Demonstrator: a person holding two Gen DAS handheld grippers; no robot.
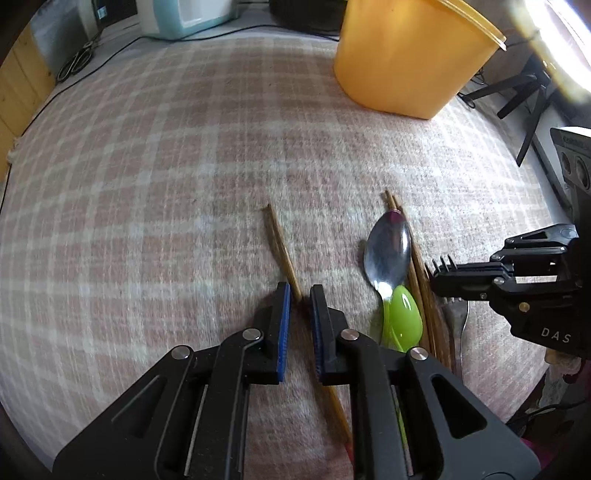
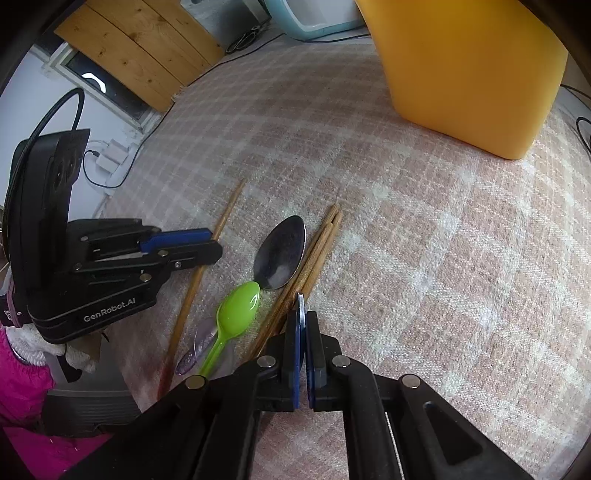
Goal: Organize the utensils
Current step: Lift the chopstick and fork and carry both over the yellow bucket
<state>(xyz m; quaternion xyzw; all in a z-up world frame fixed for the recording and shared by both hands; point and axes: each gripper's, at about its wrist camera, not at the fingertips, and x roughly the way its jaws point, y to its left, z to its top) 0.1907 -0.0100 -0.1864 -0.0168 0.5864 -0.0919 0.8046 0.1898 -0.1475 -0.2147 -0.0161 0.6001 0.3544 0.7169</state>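
On the plaid cloth [image 1: 184, 166] lies a single wooden chopstick [image 1: 280, 240], and my left gripper [image 1: 300, 291] is shut on its middle; the right wrist view shows this left gripper [image 2: 212, 243] side-on at the chopstick [image 2: 229, 210]. To its right lie a metal spoon [image 1: 388, 251], a green plastic spoon [image 1: 404, 317], a bundle of chopsticks [image 1: 419, 280] and a metal fork [image 1: 458, 321]. My right gripper [image 2: 302, 317] is shut on the fork, seen as a thin metal edge between the blue pads. A tall yellow container [image 1: 406, 55] stands at the back.
A clear purple spoon [image 2: 195, 350] lies beside the green spoon [image 2: 238, 310]. A pale blue appliance [image 1: 192, 18] and cables sit beyond the cloth's far edge. Black tripod legs [image 1: 517, 99] stand off to the right. A pink sleeve [image 2: 18, 380] shows behind the left gripper.
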